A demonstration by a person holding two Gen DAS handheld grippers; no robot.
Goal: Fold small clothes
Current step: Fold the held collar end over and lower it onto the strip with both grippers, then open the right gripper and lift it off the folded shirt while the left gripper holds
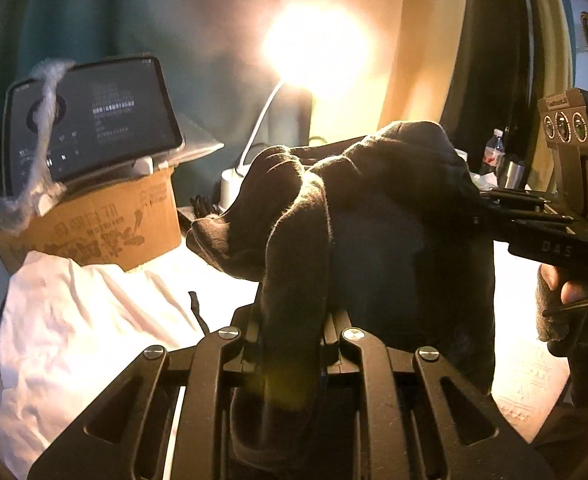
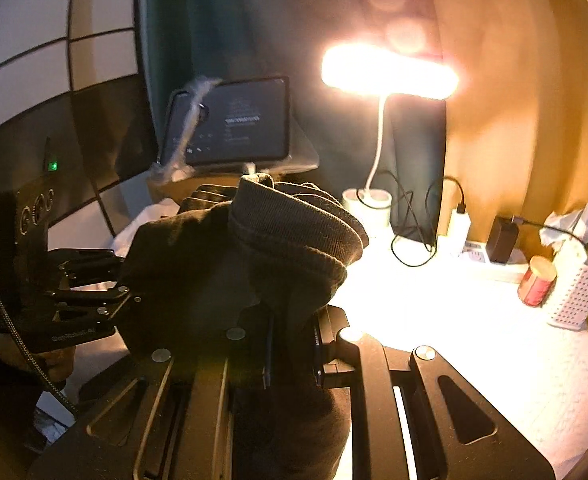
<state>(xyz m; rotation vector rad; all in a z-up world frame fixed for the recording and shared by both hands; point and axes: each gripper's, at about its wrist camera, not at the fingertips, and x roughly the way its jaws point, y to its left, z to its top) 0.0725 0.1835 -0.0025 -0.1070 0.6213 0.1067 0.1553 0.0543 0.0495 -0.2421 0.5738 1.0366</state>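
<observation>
1. Now the left gripper has its fingers closed on a fold of a dark knit garment, held up in front of the desk lamp.
2. Beside it, the right gripper pinches the garment's ribbed hem.
3. Left of the lamp, a tablet rests on a cardboard box.
4. White cloth lies on the worktop below the box.

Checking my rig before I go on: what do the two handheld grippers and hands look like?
Both the left gripper and the right gripper are black slotted linkages with silver screws. The left trails a braided cable. Dark fingerless gloves cover the hands.
</observation>
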